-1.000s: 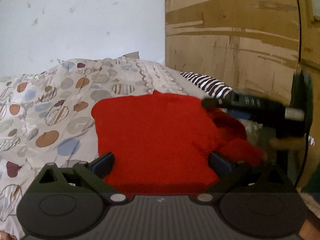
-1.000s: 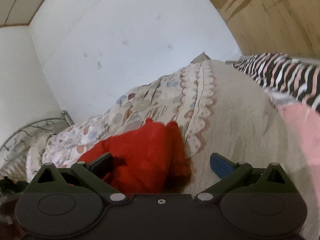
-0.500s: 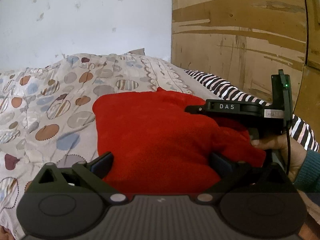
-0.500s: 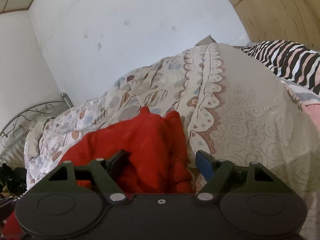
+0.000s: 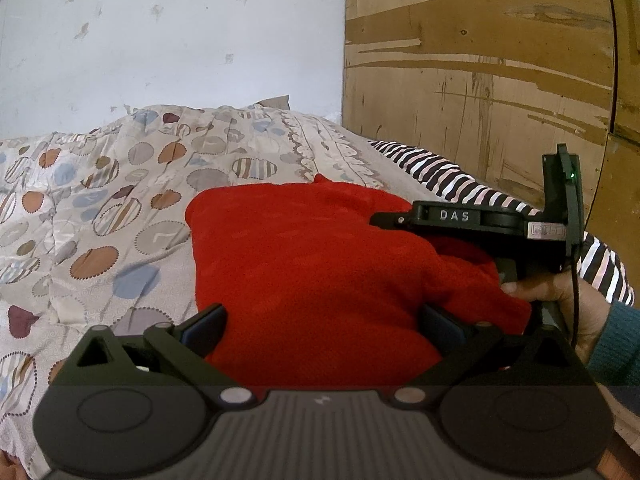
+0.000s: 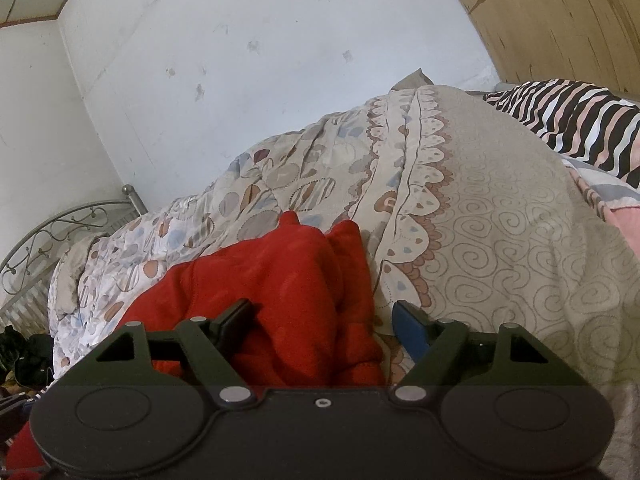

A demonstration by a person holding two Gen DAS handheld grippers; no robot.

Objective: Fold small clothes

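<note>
Red fleece garment (image 5: 312, 264) lying flat on patterned beige quilt (image 5: 100, 208), far edge near scalloped border. Left gripper (image 5: 320, 322) spread wide, straddling near hem, pads not pinching. Right gripper (image 6: 320, 320) spread around bunched right edge; grip cannot be told. Bare quilt left; striped fabric (image 6: 580, 124) far right.

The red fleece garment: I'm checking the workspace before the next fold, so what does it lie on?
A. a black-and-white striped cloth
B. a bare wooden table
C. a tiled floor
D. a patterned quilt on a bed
D: the red fleece garment rests on the cream patterned quilt with circles and hearts; the striped cloth lies apart, further back.
</note>
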